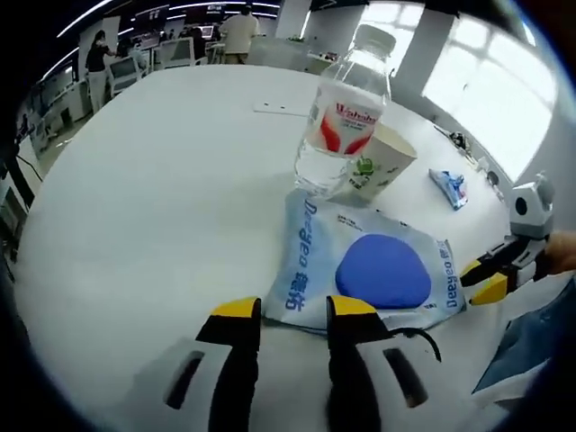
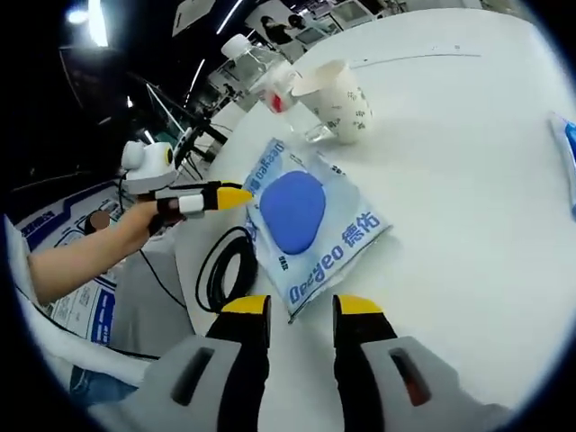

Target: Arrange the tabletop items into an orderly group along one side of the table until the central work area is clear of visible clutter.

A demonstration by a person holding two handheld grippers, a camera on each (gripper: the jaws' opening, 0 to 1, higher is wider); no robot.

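Observation:
A light-blue pouch (image 1: 369,265) (image 2: 301,216) with a dark blue oval lies flat on the white table (image 1: 162,198) (image 2: 468,207). Behind it stand a clear water bottle (image 1: 346,108) (image 2: 261,76) with a red and white label and a tilted paper cup (image 1: 382,162) (image 2: 337,99). My left gripper (image 1: 294,310) (image 2: 229,195) is open at one edge of the pouch. My right gripper (image 2: 301,308) (image 1: 484,279) is open at the opposite corner. Nothing is clamped in either.
A small blue packet (image 1: 448,184) (image 2: 567,153) lies beyond the cup. A coiled black cable (image 2: 229,265) (image 1: 418,337) rests by the table edge near the pouch. A flat white card (image 1: 281,108) lies far back. A person's hand (image 2: 126,229) holds the left gripper.

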